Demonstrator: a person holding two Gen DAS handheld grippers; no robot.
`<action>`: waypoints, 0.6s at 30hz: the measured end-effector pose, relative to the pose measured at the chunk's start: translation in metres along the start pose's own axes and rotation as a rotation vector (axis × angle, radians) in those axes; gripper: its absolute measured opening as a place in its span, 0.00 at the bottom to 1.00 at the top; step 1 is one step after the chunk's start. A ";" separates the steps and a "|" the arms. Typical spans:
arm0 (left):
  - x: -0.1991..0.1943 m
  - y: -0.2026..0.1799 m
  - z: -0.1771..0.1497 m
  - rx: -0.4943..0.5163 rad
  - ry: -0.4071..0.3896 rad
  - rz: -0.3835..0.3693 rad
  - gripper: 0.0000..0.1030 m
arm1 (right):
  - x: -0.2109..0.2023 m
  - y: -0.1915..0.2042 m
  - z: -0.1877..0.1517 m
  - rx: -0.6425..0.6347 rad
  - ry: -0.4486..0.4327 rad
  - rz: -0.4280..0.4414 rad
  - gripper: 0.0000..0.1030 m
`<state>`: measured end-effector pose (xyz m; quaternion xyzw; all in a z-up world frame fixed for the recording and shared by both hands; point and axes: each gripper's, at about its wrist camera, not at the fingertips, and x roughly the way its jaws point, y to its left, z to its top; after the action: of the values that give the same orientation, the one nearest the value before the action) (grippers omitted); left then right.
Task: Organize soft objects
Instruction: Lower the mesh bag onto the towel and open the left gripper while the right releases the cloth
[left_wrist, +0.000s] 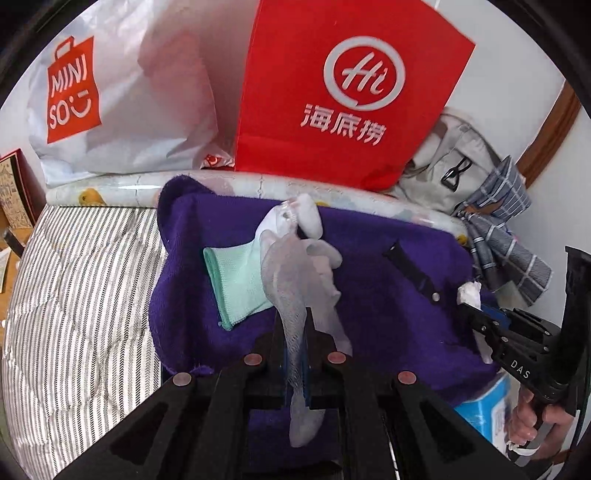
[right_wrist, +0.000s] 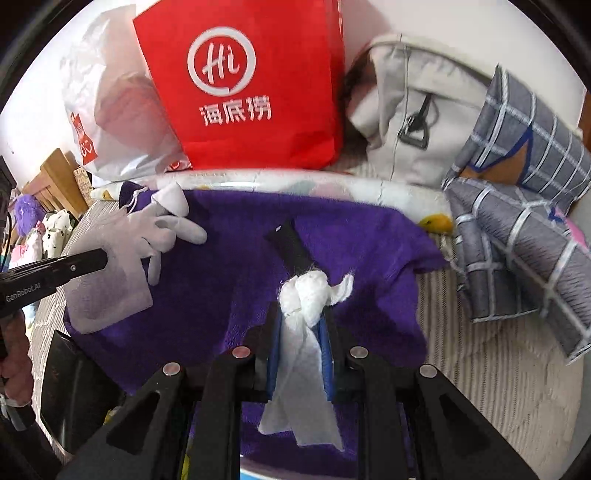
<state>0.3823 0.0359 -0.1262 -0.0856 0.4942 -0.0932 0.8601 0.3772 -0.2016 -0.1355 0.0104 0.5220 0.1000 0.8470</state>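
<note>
Left gripper (left_wrist: 293, 332) clamped on white glove (left_wrist: 291, 280), right gripper (right_wrist: 301, 325) pinching white cloth (right_wrist: 306, 299) (both over purple towel (left_wrist: 388, 295)); mint glove (left_wrist: 236, 284) lies underneath.

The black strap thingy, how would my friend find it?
Find the purple towel spread below the red paper bag. The black strap lies on it, just beyond the white cloth. It is the only dark, stiff, narrow piece among pale soft things.
</note>
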 end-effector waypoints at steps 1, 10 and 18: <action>0.003 0.000 0.000 0.000 0.007 0.007 0.07 | 0.005 0.000 -0.001 0.004 0.011 0.005 0.18; 0.024 0.004 0.000 -0.008 0.061 0.059 0.08 | 0.012 0.006 -0.003 -0.025 0.051 0.012 0.20; 0.024 0.004 0.002 0.001 0.076 0.087 0.55 | -0.005 0.014 -0.001 -0.070 -0.005 -0.015 0.69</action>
<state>0.3966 0.0340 -0.1463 -0.0600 0.5295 -0.0593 0.8441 0.3718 -0.1890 -0.1304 -0.0231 0.5160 0.1118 0.8490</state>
